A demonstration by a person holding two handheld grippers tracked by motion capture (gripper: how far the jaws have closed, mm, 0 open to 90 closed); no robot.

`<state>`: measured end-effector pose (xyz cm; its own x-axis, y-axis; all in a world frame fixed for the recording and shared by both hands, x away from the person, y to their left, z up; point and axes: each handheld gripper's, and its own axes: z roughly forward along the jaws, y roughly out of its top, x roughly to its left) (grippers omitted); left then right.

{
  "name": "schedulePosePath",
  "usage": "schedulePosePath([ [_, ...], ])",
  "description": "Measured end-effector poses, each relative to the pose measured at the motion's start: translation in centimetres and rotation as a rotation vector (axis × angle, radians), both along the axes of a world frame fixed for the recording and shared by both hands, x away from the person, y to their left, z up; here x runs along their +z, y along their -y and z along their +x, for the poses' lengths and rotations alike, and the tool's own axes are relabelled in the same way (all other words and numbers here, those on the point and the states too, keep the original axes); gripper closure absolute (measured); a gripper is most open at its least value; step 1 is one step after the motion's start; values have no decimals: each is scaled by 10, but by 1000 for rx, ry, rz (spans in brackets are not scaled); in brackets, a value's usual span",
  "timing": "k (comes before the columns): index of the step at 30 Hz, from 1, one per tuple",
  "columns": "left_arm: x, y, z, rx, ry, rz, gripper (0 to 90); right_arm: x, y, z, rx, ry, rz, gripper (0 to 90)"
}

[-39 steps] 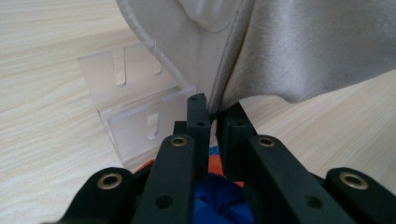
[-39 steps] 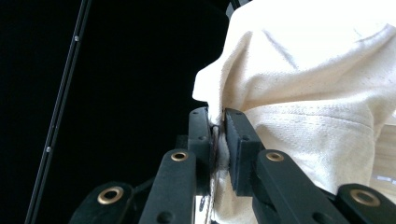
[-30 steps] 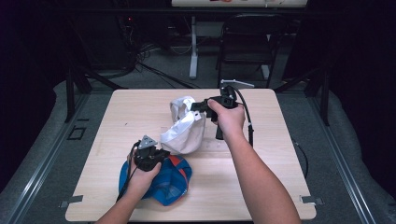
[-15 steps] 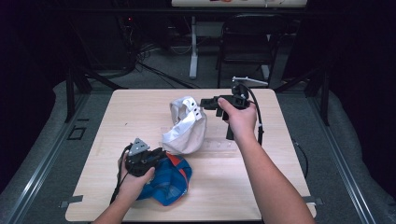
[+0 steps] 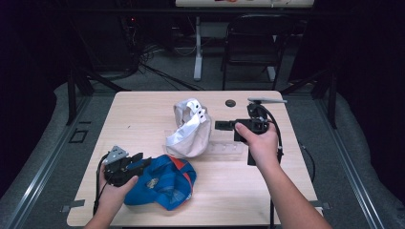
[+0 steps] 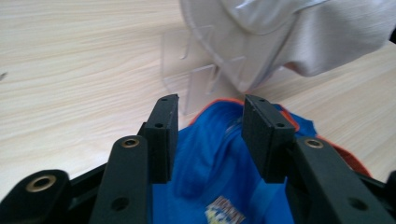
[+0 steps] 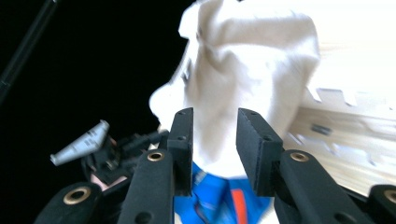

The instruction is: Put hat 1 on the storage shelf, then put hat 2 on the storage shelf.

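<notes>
The table (image 5: 143,109) is big and made of pale wood. Two caps lie on it, and they are what I am working with.

The white cap (image 5: 190,129) sits near the middle of the table. It leans on a clear plastic stand (image 5: 228,149) that lies flat beside it. I think this cap is soft and light. It would fold if I pinched it, so the stiff brim or the thick back band looks like the best place to grab.

The blue cap (image 5: 165,183) lies at the near edge, on my left side. It has an orange edge and a little patch inside. It looks floppy and crumpled, so I think it weighs almost nothing and will not break. The cloth may slip, so I would bite on the rim where the cloth is doubled.

My left gripper (image 6: 210,133) is right over the blue cap. Its jaws are apart, with blue cloth showing between them. I cannot tell if they touch the cloth yet.

My right gripper (image 7: 212,149) is up in the air, close beside the white cap and pointing at it. Its jaws are apart too, and they hold nothing.
</notes>
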<state>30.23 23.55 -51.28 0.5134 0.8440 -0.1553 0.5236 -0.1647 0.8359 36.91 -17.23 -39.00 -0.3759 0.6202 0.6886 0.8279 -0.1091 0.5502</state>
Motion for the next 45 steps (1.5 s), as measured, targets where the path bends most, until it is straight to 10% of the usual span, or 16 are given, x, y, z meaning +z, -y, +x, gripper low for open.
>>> schedulePosePath([
  [17, -18, -30, 1, 51, -3, 33, 576, -82, 21, -64, -59, 85, -200, 662],
  [35, -23, -37, -2, 72, -4, 41, 564, -99, -14, -59, 4, 61, -173, 650],
  [45, -27, -42, -10, 88, -6, 54, 543, -132, -41, -58, 67, 17, -241, 641],
])
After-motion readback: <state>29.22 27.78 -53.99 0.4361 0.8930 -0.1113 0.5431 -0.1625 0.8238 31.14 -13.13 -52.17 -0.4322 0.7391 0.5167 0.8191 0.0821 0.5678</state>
